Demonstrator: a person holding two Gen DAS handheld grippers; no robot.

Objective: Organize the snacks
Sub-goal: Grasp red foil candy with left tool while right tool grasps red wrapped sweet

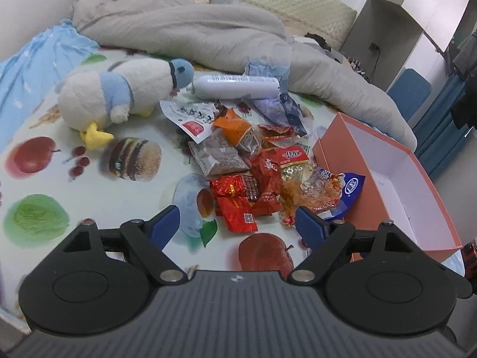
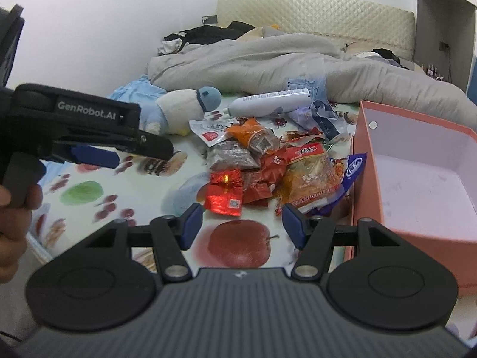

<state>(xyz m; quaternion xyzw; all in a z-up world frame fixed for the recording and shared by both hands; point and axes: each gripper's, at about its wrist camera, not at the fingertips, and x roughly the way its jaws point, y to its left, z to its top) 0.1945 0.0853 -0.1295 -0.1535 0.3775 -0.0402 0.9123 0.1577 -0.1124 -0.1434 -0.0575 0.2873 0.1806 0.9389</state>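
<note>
A: Where do the snacks sit?

B: In a loose pile of snack packets (image 1: 253, 167) on the fruit-print bedsheet (image 1: 38, 161), just left of the open pink box (image 1: 384, 176), whose near corner they touch. No packet is inside the box.

A: Which way do they lie?

B: Mixed. The big yellow packet with a blue end (image 2: 316, 176) has its long axis running across the right wrist view, blue end against the box wall. The red foil packet (image 2: 223, 198) lies nearest the grippers, flat, its long axis pointing roughly away from the camera. The white packet with a red label (image 1: 187, 116) slants toward the plush duck (image 1: 119, 95).

A: And beyond the pile?

B: A white bottle (image 1: 235, 86) lies on its side, cap toward the duck, before a grey duvet (image 1: 190, 29).

A: The grippers?

B: The left gripper (image 1: 238, 223) is spread wide over the pile's near edge, holding nothing. The right gripper (image 2: 241, 223) is partly spread, also bare of any packet.
</note>
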